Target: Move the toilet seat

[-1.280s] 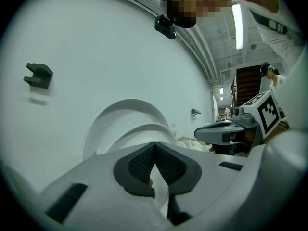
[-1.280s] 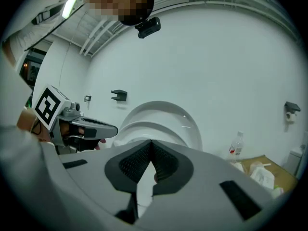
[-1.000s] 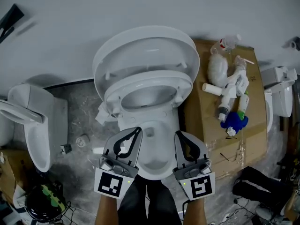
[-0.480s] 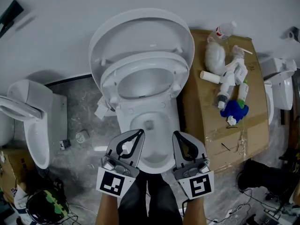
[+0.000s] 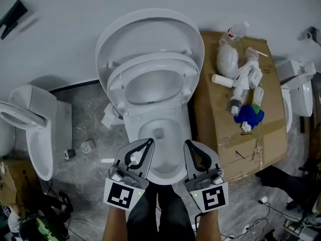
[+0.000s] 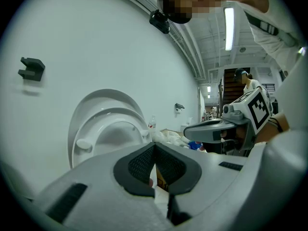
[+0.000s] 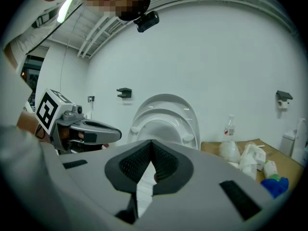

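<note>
A white toilet stands against the wall with its lid (image 5: 145, 26) up and the seat ring (image 5: 116, 84) raised in front of the lid. The bowl (image 5: 160, 134) lies uncovered. Both grippers hover side by side over the bowl's near half, short of the seat. My left gripper (image 5: 149, 141) is shut and holds nothing. My right gripper (image 5: 186, 143) is likewise shut and bare. In the left gripper view, the seat ring (image 6: 91, 134) is ahead of the left gripper (image 6: 155, 146). In the right gripper view, the seat ring (image 7: 166, 113) rises beyond the right gripper (image 7: 151, 143).
A cardboard box (image 5: 225, 129) stands right of the toilet, carrying a plastic bottle (image 5: 234, 33), white fittings (image 5: 243, 87) and a blue object (image 5: 249, 115). Another toilet (image 5: 35, 129) is at the left, a third (image 5: 298, 92) at the far right. Cables lie on the floor at the lower corners.
Both grippers have drawn back a little from the raised seat toward the bowl's near rim, still shut. Seat and lid stand as before; the head view shifted slightly.
</note>
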Motion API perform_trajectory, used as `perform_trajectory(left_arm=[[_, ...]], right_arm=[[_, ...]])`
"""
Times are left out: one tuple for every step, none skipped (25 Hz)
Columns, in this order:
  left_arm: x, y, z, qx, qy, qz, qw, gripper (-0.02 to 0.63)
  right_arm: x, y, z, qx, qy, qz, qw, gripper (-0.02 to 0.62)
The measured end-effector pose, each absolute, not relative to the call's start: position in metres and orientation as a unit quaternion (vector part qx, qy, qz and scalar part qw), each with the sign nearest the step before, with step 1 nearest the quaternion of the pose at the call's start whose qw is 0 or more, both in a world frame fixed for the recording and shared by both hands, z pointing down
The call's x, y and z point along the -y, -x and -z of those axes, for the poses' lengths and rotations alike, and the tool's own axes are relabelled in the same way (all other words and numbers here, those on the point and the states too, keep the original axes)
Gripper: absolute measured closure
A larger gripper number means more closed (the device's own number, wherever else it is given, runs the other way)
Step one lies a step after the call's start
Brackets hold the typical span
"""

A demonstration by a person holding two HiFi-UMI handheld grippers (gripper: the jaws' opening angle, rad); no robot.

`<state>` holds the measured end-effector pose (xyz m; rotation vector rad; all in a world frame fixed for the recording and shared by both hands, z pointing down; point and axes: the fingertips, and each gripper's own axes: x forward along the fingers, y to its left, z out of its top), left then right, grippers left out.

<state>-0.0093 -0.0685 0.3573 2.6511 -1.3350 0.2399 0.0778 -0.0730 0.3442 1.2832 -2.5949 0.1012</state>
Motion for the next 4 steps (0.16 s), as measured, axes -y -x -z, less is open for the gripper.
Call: perform_trajectory(left_arm=[[0.0676,0.0087,-0.3572,0.446,-0.888,-0.081,0.081,0.597],[0.0668,0.0082,-0.3568,0.445,-0.888,-0.082,0.080,0.597],[0.0662,0.0077,-0.3563,0.444,-0.889,-0.082,0.078,0.597],[0.0656,0.0072,-0.3557,0.443,-0.889,-0.082,0.077,0.598]], right_arm=[[0.0724,-0.0782,-0.3441,0.889,-0.440,-0.035,0.123,0.586],[0.0717,-0.0784,-0.3440,0.889,-0.440,-0.034,0.124,0.586],[0.0711,-0.0785,-0.3438,0.889,-0.439,-0.033,0.125,0.586],[0.0705,-0.0786,-0.3437,0.889,-0.439,-0.032,0.126,0.586]])
